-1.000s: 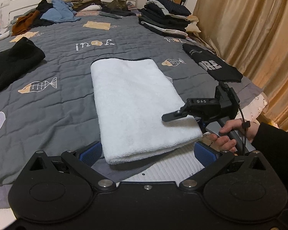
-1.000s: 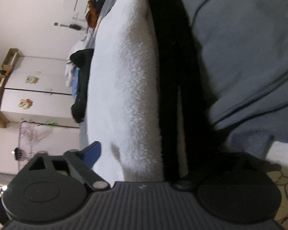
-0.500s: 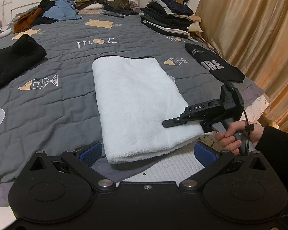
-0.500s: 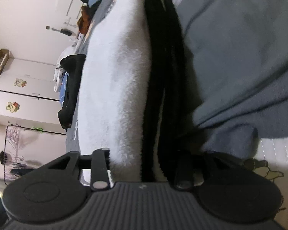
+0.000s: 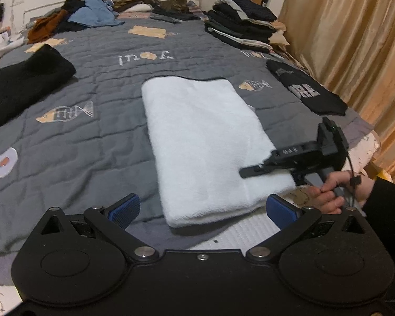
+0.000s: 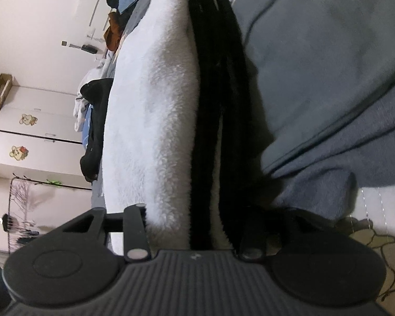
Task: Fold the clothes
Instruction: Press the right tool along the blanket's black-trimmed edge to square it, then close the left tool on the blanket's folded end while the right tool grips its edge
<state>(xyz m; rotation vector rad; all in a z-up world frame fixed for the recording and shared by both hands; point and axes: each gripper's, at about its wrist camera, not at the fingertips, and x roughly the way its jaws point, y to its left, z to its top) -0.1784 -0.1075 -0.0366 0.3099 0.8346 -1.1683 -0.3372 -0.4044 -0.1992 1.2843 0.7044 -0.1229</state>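
The right claw [image 6: 194,237] is seen clamped over the near right edge of the folded white fleece garment [image 5: 208,142], its jaws easing apart slightly while the thick white and black layers are still pinched between them; in the left wrist view this claw [image 5: 250,171] is held by a hand [image 5: 334,192] in a dark sleeve at the bed's near right corner. The left claw [image 5: 200,208] is held spread wide, its blue pads [image 5: 125,209] set to either side of the garment's near end without touching it, and nothing is gripped. The largest thing in view is the bed, covered by a grey quilt [image 5: 92,131] stitched with fish and lettering, on which the white garment is laid lengthwise in the middle, folded into a long rectangle with a black lining shown along its side in the right wrist view. A gold curtain [image 5: 355,39] is hung along the right side of the bed. A loose heap of unfolded clothes [image 5: 92,15] is piled at the headboard, and a stack of folded dark clothes [image 5: 242,23] is set at the far right corner. A black garment [image 5: 23,87] is spread at the left edge, and a smaller folded black shirt with white letters [image 5: 305,92] is placed near the right edge, well apart from the white one.
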